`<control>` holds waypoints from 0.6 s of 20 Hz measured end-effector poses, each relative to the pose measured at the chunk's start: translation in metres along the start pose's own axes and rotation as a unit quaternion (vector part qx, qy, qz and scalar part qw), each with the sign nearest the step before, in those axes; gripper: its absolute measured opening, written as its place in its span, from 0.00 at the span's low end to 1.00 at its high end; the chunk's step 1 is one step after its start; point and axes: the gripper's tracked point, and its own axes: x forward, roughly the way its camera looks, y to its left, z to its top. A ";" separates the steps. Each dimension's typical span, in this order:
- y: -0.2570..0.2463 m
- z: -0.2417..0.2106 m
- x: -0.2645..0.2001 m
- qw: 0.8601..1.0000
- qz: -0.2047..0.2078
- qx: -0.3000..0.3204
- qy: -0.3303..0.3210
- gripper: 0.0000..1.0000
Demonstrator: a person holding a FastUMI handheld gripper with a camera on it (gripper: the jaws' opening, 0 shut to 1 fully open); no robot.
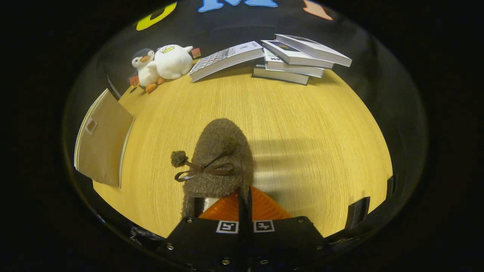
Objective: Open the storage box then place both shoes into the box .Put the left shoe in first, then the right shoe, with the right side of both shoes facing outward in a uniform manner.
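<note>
One storage box [102,139] stands left on the table [302,124], two plush toys [160,64] behind, then five books [280,56]. My gripper [244,206] pinches narrowly on one fuzzy shoe [221,158].

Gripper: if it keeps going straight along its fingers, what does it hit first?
Nothing new: the gripper is shut on the slipper. Beyond its toe lies bare table, then probably the stack of books.

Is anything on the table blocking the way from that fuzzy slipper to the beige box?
Nothing visible does. The gripper is shut on the fuzzy brown slipper with a ribbon bow, and only bare wooden table lies between it and the beige fabric storage box.
</note>
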 end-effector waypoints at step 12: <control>0.055 0.059 -0.057 0.993 0.084 0.071 -0.047 0.00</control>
